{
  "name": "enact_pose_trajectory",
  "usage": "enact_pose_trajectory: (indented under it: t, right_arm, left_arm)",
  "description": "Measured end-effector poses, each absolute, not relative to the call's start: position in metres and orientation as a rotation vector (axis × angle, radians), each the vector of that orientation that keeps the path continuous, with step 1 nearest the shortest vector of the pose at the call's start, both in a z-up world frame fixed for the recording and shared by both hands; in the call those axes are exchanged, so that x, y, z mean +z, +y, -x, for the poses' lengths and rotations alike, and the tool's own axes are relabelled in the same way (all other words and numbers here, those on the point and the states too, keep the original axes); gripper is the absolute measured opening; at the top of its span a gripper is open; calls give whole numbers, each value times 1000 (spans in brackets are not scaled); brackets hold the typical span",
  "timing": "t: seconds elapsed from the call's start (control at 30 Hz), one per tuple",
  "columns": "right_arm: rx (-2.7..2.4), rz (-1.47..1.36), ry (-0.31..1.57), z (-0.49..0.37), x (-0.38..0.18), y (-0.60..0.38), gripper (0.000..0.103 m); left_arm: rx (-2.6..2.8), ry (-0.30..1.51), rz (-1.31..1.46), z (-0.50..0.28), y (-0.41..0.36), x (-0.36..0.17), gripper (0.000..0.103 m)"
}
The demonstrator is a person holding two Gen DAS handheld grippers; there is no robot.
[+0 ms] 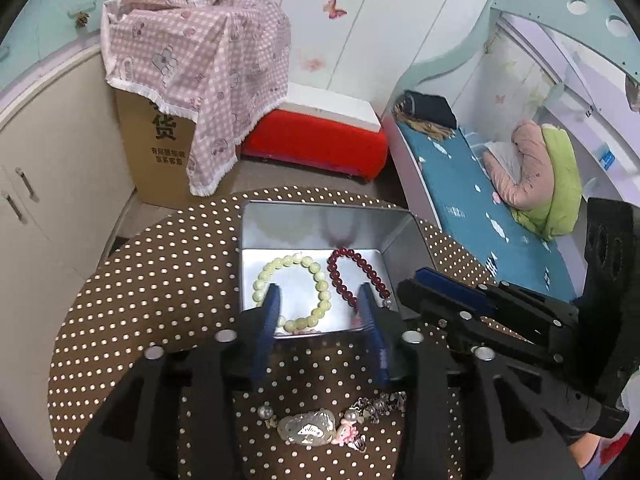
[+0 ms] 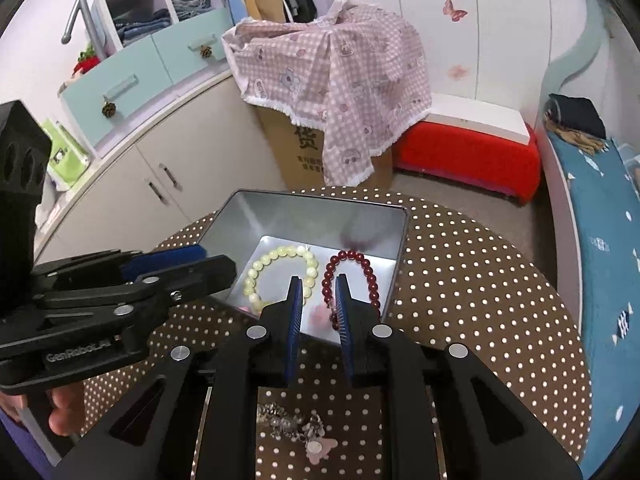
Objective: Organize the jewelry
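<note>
At frame centre, both bracelets, pale green point(image 1: 294, 290) and dark red point(image 1: 356, 276), lie inside the metal tin point(image 1: 320, 220); left gripper point(image 1: 320, 300) released above its near rim, right gripper point(image 2: 318, 292) narrowly parted, empty.

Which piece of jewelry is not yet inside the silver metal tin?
The charm bracelet with the pale jade pendant: it lies on the dotted tablecloth, while both round-bead bracelets lie inside the tin.
</note>
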State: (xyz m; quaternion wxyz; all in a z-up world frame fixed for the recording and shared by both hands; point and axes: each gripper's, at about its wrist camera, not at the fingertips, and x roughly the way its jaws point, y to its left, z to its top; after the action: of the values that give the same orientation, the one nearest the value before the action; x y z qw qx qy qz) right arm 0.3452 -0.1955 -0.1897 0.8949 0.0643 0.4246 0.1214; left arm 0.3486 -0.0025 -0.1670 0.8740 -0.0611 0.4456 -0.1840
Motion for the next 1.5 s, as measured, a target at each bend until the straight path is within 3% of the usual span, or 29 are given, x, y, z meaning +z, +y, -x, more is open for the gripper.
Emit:
enact_pose_trajectory:
  t: [0.13, 0.23, 0.43, 0.77, 1.0, 1.2, 1.37, 1.5]
  right_arm:
    - [240, -124, 836, -329, -174, -196, 42]
    - [242, -116, 805, -314, -161, -197, 43]
    - [223, -91, 767, -282, -155, -202, 51]
    - [217, -97, 844, -254, -201, -212, 53]
    - [237, -103, 888, -255, -224, -208, 53]
    - [264, -87, 896, -261, -230, -196, 53]
    - [292, -57, 905, -265, -234, -180, 53]
    - [317, -12, 911, -268, -239, -163, 53]
  left_arm:
    - [-372, 877, 131, -333, 6, -152, 55]
    - [-336, 828, 128, -317, 16, -141, 62]
    - [-218, 796, 122, -283, 32, -148, 66]
    - [-85, 951, 158, -285, 34, -214, 66]
    - [-87, 1006, 147, -306, 25, -231, 64]
    - [-65, 1015, 86, -312, 22, -235, 45]
    - [-23, 995, 29, -306, 29, -237, 2]
    - [-74, 997, 95, -303, 50, -239, 0]
